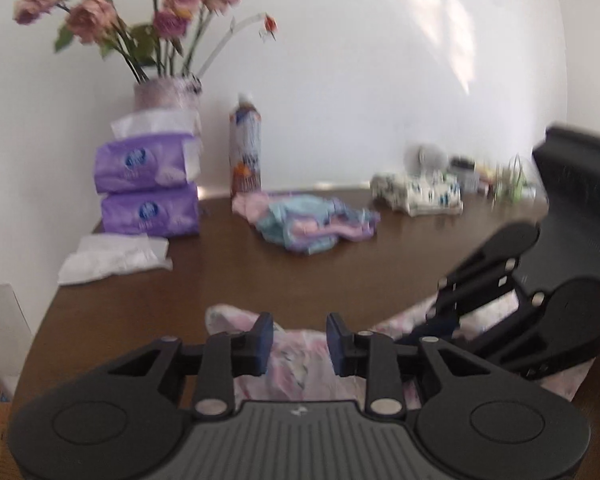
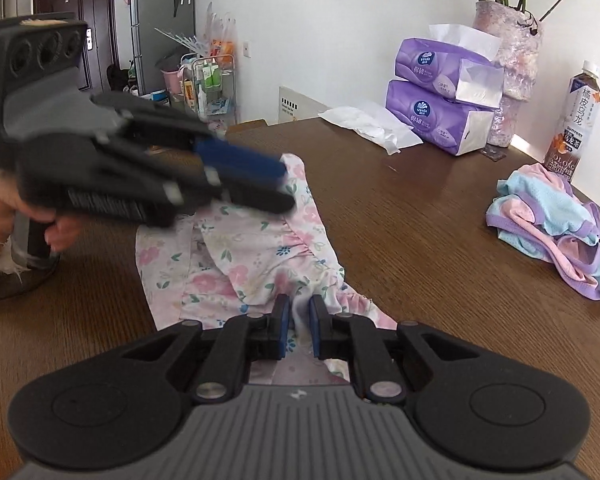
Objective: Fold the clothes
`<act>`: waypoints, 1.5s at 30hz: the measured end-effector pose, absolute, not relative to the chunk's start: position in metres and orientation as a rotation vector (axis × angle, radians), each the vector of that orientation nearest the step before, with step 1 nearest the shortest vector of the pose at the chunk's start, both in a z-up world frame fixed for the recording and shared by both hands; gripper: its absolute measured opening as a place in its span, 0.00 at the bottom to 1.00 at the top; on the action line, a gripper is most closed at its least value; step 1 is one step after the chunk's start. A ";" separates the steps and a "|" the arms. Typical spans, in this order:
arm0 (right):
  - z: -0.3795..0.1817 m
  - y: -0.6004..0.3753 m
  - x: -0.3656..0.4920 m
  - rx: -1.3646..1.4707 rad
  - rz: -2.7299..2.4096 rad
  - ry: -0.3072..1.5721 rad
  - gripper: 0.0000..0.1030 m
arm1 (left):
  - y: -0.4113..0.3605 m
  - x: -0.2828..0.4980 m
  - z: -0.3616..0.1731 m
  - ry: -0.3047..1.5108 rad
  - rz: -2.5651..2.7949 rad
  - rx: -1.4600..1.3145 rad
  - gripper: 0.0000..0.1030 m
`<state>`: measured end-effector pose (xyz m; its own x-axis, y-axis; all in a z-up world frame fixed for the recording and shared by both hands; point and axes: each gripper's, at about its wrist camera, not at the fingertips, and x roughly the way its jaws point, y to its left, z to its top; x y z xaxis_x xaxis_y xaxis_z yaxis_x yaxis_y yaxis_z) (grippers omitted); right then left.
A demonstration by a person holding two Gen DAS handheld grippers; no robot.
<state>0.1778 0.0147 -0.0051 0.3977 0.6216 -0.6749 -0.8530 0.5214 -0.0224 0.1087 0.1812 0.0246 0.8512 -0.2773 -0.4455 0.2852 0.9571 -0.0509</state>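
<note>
One floral garment (image 2: pixel 256 256), pink and white, lies crumpled on the near part of the brown table (image 2: pixel 420 208), its frilled edge bunched toward the right gripper (image 2: pixel 298 324). That gripper's blue pads stand a narrow way apart with a fold of the fabric pinched up between them. In its own view the left gripper (image 1: pixel 298 342) hangs over the garment's near side with a clear gap between its pads and nothing held; in the right wrist view it shows blurred over the cloth's far left edge, gripped by a hand (image 2: pixel 40 220). Bare wood stretches beyond the garment to a second heap of clothes (image 2: pixel 552 236), blue, pink and purple, well apart toward the far right. Along the back edge stand two stacked purple tissue packs (image 2: pixel 444 100), a loose white tissue (image 2: pixel 372 124), a vase of flowers (image 1: pixel 168 92) and a bottle (image 2: pixel 576 120), all near the wall.
</note>
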 end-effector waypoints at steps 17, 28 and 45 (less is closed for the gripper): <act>0.004 0.000 0.201 -0.152 0.923 0.729 0.17 | 0.165 0.115 0.006 0.637 -0.318 0.085 0.17; 0.018 -0.023 0.182 -0.117 0.860 0.652 0.34 | 0.164 0.095 0.030 0.500 -0.269 -0.004 0.43; 0.028 -0.204 0.097 0.074 0.479 0.616 0.52 | 0.230 0.075 0.021 0.632 -0.028 -0.515 0.65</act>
<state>0.0974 -0.2038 0.0276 0.7110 0.4534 -0.5375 -0.4099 0.8883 0.2072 0.0754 0.2302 0.0215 0.8110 -0.1787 -0.5571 -0.1292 0.8740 -0.4685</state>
